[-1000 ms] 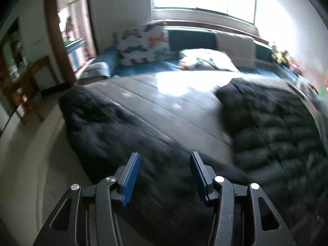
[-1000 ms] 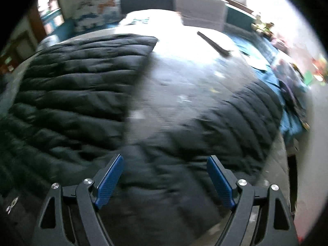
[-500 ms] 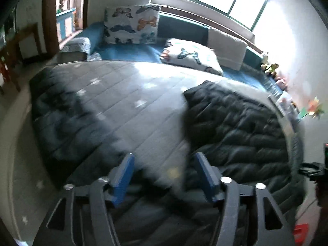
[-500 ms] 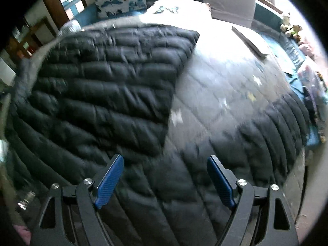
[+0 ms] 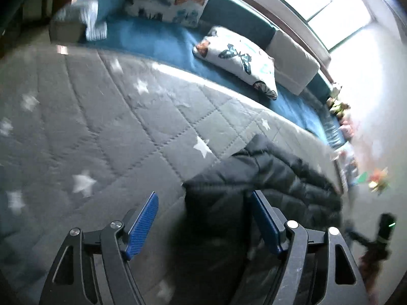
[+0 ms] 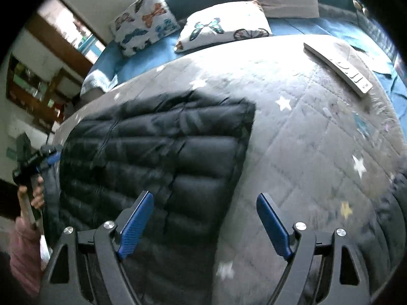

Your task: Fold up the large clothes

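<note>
Garment: a black quilted puffer jacket (image 6: 162,157) lies on the grey star-print quilt (image 6: 305,152) covering the bed, towards its left half as the right wrist view shows it.
Fold state: the jacket's right edge runs in a fairly straight line, so at least 1 panel looks turned in; this is a judgement, as blur hides the seams.
Loose part: a further dark quilted piece (image 6: 391,216) sits at the right edge of the right wrist view, apart from the main body; whether it is a sleeve or another garment I cannot tell.
Left tool (image 5: 203,223): jaws wide apart, holding nothing, poised over the jacket's near corner (image 5: 229,190).
Right tool (image 6: 204,218): jaws wide apart, empty, above the jacket's right edge and bare quilt.
Other items: 2 butterfly pillows (image 6: 221,29) and a remote control (image 6: 338,68) lie beyond the jacket.
Left to do: probably the remaining folds and a final tidy; the task looks partway through.
</note>
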`<state>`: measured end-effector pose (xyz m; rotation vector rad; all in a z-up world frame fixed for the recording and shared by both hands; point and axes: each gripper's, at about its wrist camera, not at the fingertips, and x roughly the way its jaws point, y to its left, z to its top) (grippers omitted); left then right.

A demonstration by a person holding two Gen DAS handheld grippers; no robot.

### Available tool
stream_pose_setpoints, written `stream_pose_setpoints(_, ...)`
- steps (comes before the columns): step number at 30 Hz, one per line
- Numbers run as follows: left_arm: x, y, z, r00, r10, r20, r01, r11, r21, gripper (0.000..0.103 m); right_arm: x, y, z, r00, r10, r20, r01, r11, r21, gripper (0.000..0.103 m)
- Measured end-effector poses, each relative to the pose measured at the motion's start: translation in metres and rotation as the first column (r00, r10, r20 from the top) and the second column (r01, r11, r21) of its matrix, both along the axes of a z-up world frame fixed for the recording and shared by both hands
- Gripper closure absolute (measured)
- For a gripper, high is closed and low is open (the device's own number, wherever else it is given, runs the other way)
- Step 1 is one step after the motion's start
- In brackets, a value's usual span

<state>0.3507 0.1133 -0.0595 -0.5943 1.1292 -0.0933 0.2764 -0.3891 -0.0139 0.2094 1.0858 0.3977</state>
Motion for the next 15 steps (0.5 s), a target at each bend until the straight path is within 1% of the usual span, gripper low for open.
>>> stream_pose_setpoints(1,0.008,0.004,-0.011,1.0,0.009,-0.021,-0.011,0.997,-0.07,0.023,0.009,-0.003,-0.005,1.0,-0.011,-0.001,0.011,1.0,0.007,0.012)
stream_pose_setpoints(2,0.012,0.008,-0.018,0.999,0.021,-0.031,-0.025,0.993,-0.113,0.023,0.017,-0.006,-0.011,1.0,-0.024,-0.002,0.024,1.0,0.016,0.012)
stream_pose_setpoints(3,0.015,0.011,-0.018,0.999,0.036,-0.006,-0.036,0.99,-0.135,0.023,0.025,-0.008,-0.019,0.999,-0.031,-0.009,0.031,0.999,0.03,0.012)
stream_pose_setpoints(5,0.025,0.009,-0.018,1.0,0.015,-0.004,-0.016,0.993,-0.119,0.023,0.038,-0.009,-0.028,0.999,-0.036,-0.024,0.038,0.997,0.064,0.012)
stream_pose_setpoints(7,0.032,0.005,-0.016,1.0,0.014,-0.012,-0.015,0.997,-0.075,0.023,0.047,-0.009,-0.036,0.999,-0.026,-0.038,0.03,0.993,0.116,0.012)
stream_pose_setpoints(8,0.033,0.004,-0.015,1.0,0.014,-0.008,-0.015,0.997,-0.069,0.023,0.049,-0.007,-0.037,0.999,-0.026,-0.024,0.029,0.99,0.139,0.012)
stream_pose_setpoints(10,0.039,0.002,-0.017,1.0,0.01,0.0,-0.009,0.996,-0.093,0.023,0.051,-0.002,-0.035,1.0,-0.002,-0.001,0.002,0.984,0.177,0.012)
stream_pose_setpoints(11,0.042,-0.001,-0.02,1.0,0.003,-0.004,-0.004,0.993,-0.122,0.023,0.053,0.002,-0.034,1.0,0.006,0.002,-0.006,0.981,0.195,0.013)
stream_pose_setpoints(12,0.047,-0.005,-0.024,1.0,-0.005,-0.009,0.004,0.988,-0.156,0.023,0.053,0.005,-0.033,1.0,0.007,0.008,-0.009,0.981,0.194,0.018)
stream_pose_setpoints(13,0.049,-0.009,-0.023,1.0,0.004,0.008,-0.003,0.989,-0.145,0.023,0.054,0.01,-0.031,1.0,0.007,0.017,-0.01,0.985,0.172,0.022)
stream_pose_setpoints(14,0.05,-0.014,-0.023,1.0,0.005,0.021,-0.002,0.992,-0.124,0.023,0.053,0.014,-0.029,1.0,0.004,0.026,-0.008,0.99,0.138,0.034)
stream_pose_setpoints(15,0.052,-0.017,-0.021,0.999,0.005,0.043,-0.001,0.995,-0.098,0.028,0.053,0.015,-0.028,0.999,0.002,0.033,-0.006,0.993,0.116,0.046)
